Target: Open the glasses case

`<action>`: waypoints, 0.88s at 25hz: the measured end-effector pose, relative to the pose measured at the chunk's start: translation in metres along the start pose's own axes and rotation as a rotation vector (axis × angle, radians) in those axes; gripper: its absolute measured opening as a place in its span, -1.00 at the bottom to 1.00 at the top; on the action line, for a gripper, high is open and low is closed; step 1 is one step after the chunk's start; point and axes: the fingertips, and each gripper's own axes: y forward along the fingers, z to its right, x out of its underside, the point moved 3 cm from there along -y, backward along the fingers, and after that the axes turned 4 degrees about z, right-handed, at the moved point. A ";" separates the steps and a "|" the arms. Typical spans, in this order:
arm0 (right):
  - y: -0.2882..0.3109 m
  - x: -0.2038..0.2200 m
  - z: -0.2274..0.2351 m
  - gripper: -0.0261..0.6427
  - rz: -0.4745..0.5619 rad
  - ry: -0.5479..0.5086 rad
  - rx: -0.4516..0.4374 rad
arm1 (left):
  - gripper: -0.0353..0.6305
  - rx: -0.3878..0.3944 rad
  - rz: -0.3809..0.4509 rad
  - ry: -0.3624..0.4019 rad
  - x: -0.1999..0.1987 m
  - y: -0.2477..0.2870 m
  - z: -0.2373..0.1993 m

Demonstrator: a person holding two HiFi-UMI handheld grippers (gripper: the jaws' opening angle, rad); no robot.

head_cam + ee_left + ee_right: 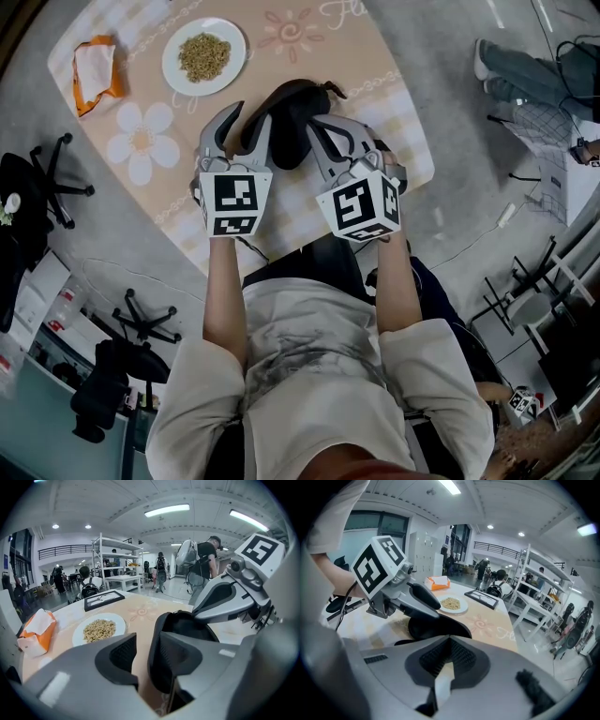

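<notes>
Since the glasses case (291, 117) is a hinged shell that needs one half steadied while the other is lifted, both tools address it from the near edge of the counter (375, 56). The case lies mid-counter, directly ahead of the person, between the two grippers. A dark hollow shows in the left gripper view, so the shell is judged partly open already, though not fully.

Left gripper (145, 641): the fingers (117, 656) stand partly apart. The case's near wall sits between them, close against one finger. A strip of counter shows between the wall and the other pad, so no clamp is in force. The placement suits bracing the lower half.

Right gripper (450, 641): the fingers (464, 660) are drawn together at the tips, with a pale sliver showing through lower down. The tips lie at the case's upper rim, but whether they pinch that rim cannot be settled. The position suits levering the lid.

A plate (171, 56) of grain and an orange-and-white packet (94, 70) lie well apart at the far side — out of the way.

Risk, as judged: with the left fingers unclamped, the case may slide when the lid is pushed.
</notes>
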 end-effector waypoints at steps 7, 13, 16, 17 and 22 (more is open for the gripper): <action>-0.004 0.007 -0.001 -0.88 -0.031 0.006 0.015 | -0.43 -0.010 -0.023 -0.008 0.006 0.003 -0.003; -0.003 0.008 -0.001 -0.88 -0.037 0.018 0.018 | -0.44 -0.015 -0.027 -0.022 0.009 0.007 -0.009; -0.004 0.011 -0.001 -0.88 -0.046 0.026 0.022 | -0.45 -0.018 -0.030 -0.021 0.010 0.009 -0.011; -0.004 0.013 -0.001 -0.88 -0.048 0.031 0.024 | -0.45 -0.018 -0.030 -0.021 0.011 0.009 -0.012; -0.004 0.015 0.000 -0.88 -0.052 0.053 0.027 | -0.47 -0.022 -0.033 -0.032 0.012 0.012 -0.014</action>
